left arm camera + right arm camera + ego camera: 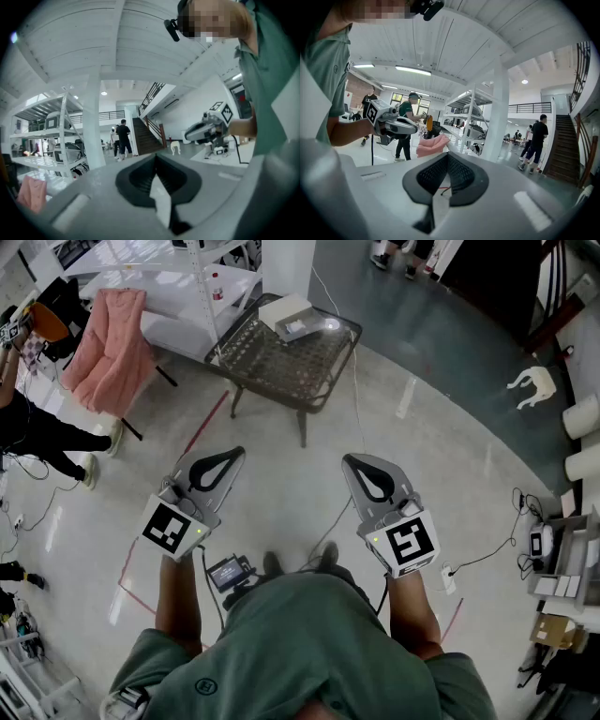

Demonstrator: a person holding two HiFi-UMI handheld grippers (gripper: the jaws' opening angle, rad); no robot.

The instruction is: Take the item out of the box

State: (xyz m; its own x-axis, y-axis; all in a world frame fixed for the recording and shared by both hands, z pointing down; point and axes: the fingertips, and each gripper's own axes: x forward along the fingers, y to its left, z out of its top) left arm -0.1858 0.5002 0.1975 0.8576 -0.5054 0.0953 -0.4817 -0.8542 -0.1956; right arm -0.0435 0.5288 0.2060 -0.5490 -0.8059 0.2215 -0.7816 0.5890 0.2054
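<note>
Here, left tool (238, 451) and right tool (348, 459), each bearing a black-and-white square marker (169, 527), are closed and empty.

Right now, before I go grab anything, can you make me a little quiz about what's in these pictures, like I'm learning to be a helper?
1. True or false: the box sits on the dark mesh table.
2. Pick one. The left gripper and the right gripper have their fingers:
A) shut, with nothing in them
B) shut on the box
C) spread wide open
3. What colour is the cloth draped to the left of the table in the head view?

Key
1. True.
2. A. Both pairs of fingers are together and empty, well short of the table.
3. Pink.
</note>
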